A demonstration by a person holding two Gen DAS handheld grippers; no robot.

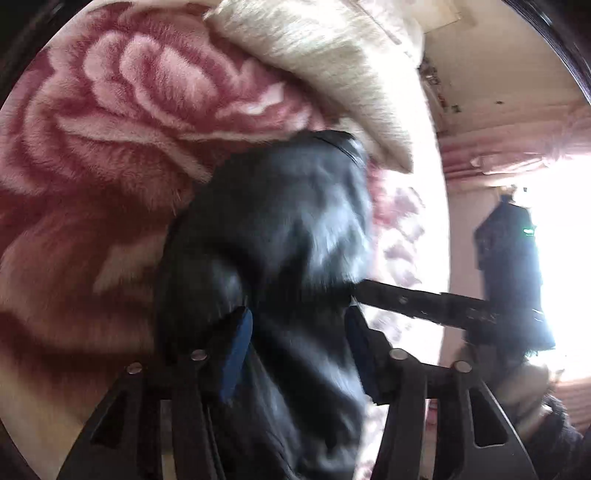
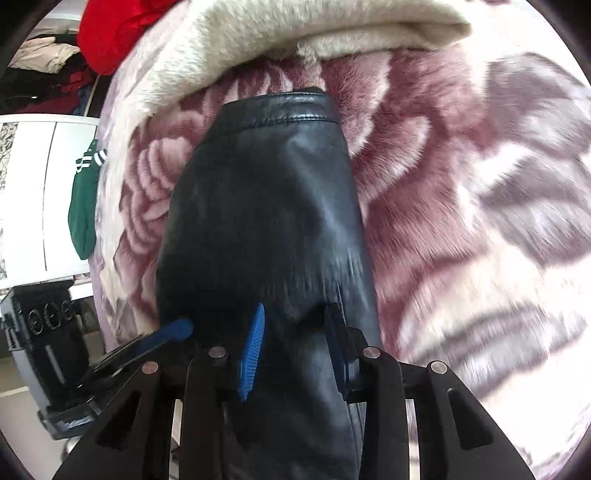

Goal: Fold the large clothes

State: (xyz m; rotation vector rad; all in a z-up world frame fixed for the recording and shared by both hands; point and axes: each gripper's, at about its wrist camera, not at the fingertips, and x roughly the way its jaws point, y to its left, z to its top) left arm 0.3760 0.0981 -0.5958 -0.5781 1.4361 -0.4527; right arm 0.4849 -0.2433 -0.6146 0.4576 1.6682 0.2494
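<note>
A black leather garment lies on a pink rose-patterned plush blanket. In the left wrist view it runs up between the fingers of my left gripper. The jaws stand apart, the ribbed face of the left blue pad is bare, and I see no pressing. The right wrist view shows the same garment, its stitched hem far from me. My right gripper straddles it with jaws apart and the blue pad showing its face. The left gripper's blue fingertip pokes in beside the garment.
A folded cream fleece lies on the blanket beyond the garment. A red cloth, a green striped garment, a white cabinet and a dark appliance stand left of the bed. A bright window glares at right.
</note>
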